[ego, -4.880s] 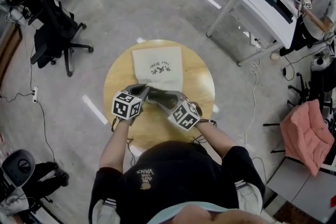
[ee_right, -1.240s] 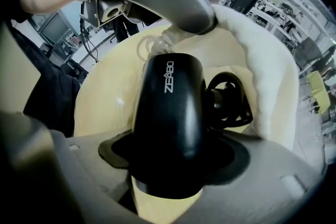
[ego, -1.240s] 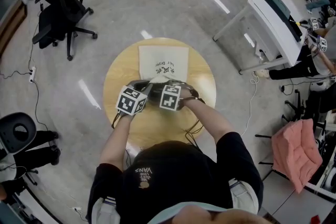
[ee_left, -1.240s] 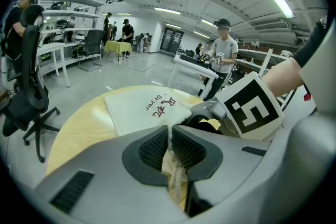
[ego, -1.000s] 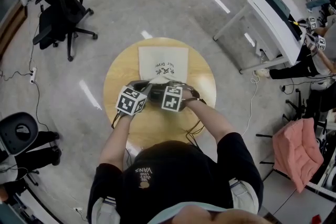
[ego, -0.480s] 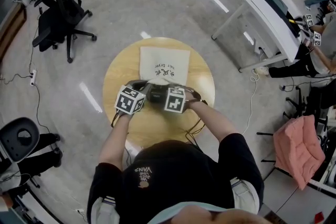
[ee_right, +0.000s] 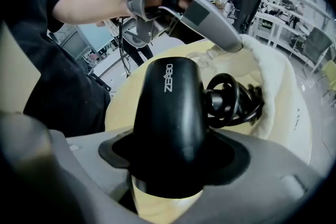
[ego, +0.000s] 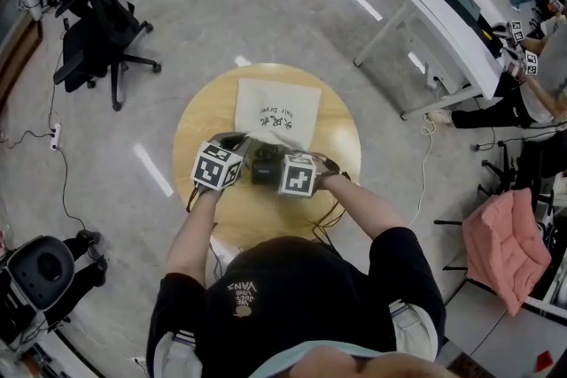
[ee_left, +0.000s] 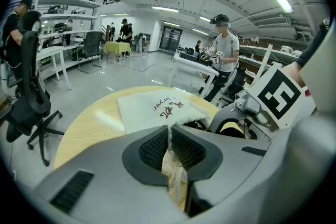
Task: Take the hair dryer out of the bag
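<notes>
On the table, the left gripper pinches the edge of the bag tight so the right gripper, squeezing the black hair dryer, can pull it out.

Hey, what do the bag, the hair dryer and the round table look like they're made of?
Bag: soft off-white cloth, matte; it creases and bunches at its mouth. Hair dryer: black hard plastic, smooth with a slight sheen; highlights run along its body. Table: pale wood or wood-look laminate; the warm, even tone leaves that open.
</notes>
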`<state>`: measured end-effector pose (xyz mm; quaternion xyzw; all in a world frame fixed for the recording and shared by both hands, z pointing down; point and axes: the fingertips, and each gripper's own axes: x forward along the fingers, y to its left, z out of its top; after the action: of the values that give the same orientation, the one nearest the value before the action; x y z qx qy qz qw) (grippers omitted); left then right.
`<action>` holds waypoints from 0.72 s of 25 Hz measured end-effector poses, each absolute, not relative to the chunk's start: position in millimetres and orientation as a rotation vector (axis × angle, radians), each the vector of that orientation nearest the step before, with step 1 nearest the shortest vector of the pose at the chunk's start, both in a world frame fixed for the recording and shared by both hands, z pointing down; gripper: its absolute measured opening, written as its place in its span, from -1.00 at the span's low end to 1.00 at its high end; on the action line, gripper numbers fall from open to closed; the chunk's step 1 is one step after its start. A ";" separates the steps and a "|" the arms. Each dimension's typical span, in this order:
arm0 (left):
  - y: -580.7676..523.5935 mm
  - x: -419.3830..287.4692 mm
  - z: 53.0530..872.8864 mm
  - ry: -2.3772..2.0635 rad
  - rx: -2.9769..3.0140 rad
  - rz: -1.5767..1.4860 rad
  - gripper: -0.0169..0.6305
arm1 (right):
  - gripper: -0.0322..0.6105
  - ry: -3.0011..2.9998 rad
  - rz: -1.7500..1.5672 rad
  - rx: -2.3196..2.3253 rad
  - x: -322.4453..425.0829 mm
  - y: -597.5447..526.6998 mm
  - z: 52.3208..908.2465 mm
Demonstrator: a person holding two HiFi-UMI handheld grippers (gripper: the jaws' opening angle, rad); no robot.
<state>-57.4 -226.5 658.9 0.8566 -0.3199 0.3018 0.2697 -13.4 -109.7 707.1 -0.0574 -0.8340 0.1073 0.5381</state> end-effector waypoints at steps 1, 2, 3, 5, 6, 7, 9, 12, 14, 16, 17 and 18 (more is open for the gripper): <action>-226.8 -57.9 658.6 -0.864 2.308 0.812 -0.83 | 0.20 -1.989 0.255 -0.138 -14.0 -107.1 705.4; -227.2 -58.2 658.6 -0.866 2.308 0.812 -0.83 | 0.20 -1.996 0.257 -0.139 -14.7 -104.4 703.6; -227.6 -58.2 658.4 -0.867 2.308 0.813 -0.83 | 0.20 -2.003 0.259 -0.140 -15.2 -101.8 701.7; -228.4 -57.8 657.9 -0.867 2.308 0.816 -0.83 | 0.20 -2.015 0.266 -0.140 -16.0 -96.8 697.8; -228.5 -57.6 657.6 -0.867 2.308 0.816 -0.83 | 0.20 -2.020 0.271 -0.139 -16.3 -94.3 696.3; -228.5 -57.6 657.5 -0.867 2.308 0.815 -0.83 | 0.20 -2.023 0.276 -0.138 -16.8 -91.7 695.2; -227.6 -57.6 657.7 -0.864 2.310 0.816 -0.83 | 0.20 -2.029 0.287 -0.135 -18.3 -86.2 693.4; -226.7 -57.8 658.0 -0.860 2.311 0.822 -0.83 | 0.20 -2.042 0.297 -0.136 -21.5 -78.0 690.3; -227.1 -57.6 658.6 -0.857 2.310 0.827 -0.83 | 0.20 -2.044 0.304 -0.135 -22.1 -73.5 689.7; -227.5 -57.3 659.3 -0.854 2.310 0.832 -0.83 | 0.20 -2.045 0.314 -0.132 -22.0 -69.6 689.3; -227.6 -57.2 659.6 -0.853 2.310 0.834 -0.83 | 0.20 -2.047 0.318 -0.131 -21.9 -67.6 688.9; -227.6 -56.9 660.0 -0.853 2.309 0.836 -0.83 | 0.20 -2.051 0.323 -0.129 -22.1 -65.6 688.1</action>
<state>-56.9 -227.6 660.0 0.8557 -0.3162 0.3098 0.2679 -22.1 -65.6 688.1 -0.0534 -0.8503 0.1341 0.5061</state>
